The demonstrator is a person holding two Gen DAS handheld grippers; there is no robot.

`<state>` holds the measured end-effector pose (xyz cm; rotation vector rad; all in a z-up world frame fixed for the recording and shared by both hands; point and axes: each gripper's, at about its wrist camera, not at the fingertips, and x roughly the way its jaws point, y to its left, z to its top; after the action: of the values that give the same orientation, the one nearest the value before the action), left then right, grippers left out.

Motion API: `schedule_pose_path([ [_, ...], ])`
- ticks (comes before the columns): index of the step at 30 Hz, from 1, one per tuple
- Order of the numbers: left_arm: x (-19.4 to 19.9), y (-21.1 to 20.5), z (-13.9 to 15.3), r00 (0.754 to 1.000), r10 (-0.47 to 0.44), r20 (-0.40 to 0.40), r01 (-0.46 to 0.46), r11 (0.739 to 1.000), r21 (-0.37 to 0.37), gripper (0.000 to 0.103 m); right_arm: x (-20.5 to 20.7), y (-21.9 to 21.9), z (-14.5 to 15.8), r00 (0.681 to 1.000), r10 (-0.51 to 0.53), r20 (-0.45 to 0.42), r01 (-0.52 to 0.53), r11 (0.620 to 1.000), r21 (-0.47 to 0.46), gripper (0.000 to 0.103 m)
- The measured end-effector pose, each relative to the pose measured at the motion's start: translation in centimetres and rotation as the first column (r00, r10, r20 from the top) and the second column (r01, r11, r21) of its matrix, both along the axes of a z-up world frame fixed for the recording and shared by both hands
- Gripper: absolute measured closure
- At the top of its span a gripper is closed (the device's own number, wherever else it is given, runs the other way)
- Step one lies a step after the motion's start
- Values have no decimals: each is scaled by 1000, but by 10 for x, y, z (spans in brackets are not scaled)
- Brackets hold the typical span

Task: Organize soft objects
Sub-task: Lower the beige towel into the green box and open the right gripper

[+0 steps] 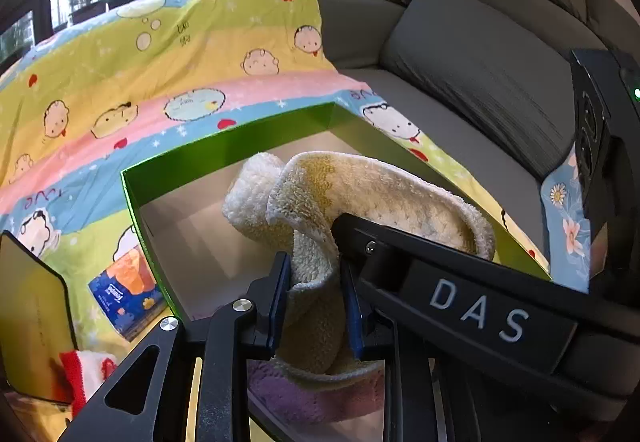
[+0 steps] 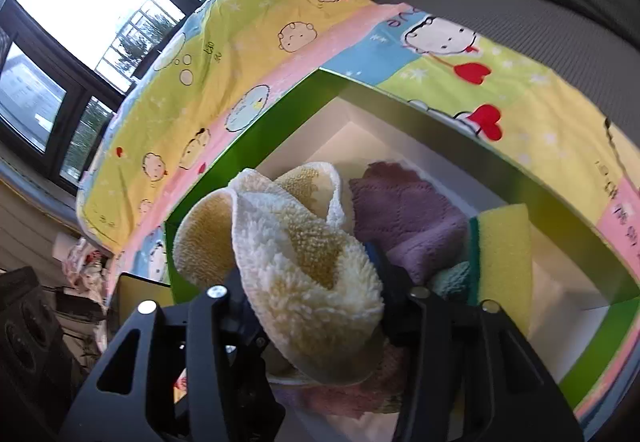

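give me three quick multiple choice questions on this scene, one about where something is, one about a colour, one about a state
1. Where does the purple cloth lie?
A. inside the green box
B. on the grey sofa cushion
C. on the windowsill

2. What colour is the broad face of the sponge standing in the box?
A. red
B. yellow
C. black

3. How does the left gripper stand toward the cream towel?
A. wide open with nothing between its jaws
B. shut on a fold of the towel
C. shut on the tissue pack

Answers: 1 A, the right wrist view shows the purple cloth within the box walls beside the sponge. 2 B, the sponge face is yellow with a green edge. 3 B, the left wrist view shows both blue pads pressed onto the bunched towel.
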<state>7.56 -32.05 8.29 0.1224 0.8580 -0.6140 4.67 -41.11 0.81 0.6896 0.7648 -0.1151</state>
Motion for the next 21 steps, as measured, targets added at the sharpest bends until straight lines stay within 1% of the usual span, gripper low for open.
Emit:
schedule_pose_path([
  [1,-1,2,0,1000,5,-2,-5,1000,-14,79,-1,0,1,1000,-9,-4,9,1000,-15,45],
  [2,-1,3,1,1000,4,-7,-4,1000,-23,79,-4,-1,2,1000,-21,-1,21,1000,-21,43],
  [4,-1,7,4,1000,1,-20,-2,999,-39,78,-8,-5,3,999,-28,18,28,1000,-1,39],
  [5,-2,9,5,1000,6,-20,-6,999,-36,74,-10,-7,4,999,-24,29,24,1000,14,38],
  [6,-2,10,8,1000,11,-16,-12,999,-34,68,-12,-9,4,999,-21,36,20,1000,20,36],
  [7,-4,12,11,1000,17,-9,-17,999,-34,65,-14,-9,5,999,-19,41,19,1000,18,32],
  [9,-6,18,18,1000,12,4,-12,998,-63,50,-19,-10,9,998,-21,58,20,1000,10,26],
  [11,-11,26,27,1000,8,17,-6,995,-99,43,-25,-10,14,997,-26,78,26,1000,10,21],
  [13,-16,32,34,999,11,30,-8,993,-115,40,-31,-10,21,994,-30,109,29,1000,6,15],
  [14,-18,36,38,999,15,35,-11,993,-118,37,-33,-8,23,992,-27,119,27,1000,2,14],
  [15,-19,39,40,999,18,37,-14,993,-117,35,-36,-6,26,991,-21,130,22,1000,-5,10],
  [16,-21,42,43,999,24,39,-20,993,-115,35,-38,-3,29,990,-12,142,14,1000,-14,7],
  [18,-24,49,48,999,29,40,-24,993,-113,35,-43,2,36,986,-1,168,7,999,-32,5],
  [19,-26,54,51,999,34,41,-29,993,-117,34,-46,5,39,984,0,179,8,999,-42,1],
  [21,-31,67,58,998,49,39,-44,990,-131,34,-51,9,46,981,-3,194,17,997,-69,1],
])
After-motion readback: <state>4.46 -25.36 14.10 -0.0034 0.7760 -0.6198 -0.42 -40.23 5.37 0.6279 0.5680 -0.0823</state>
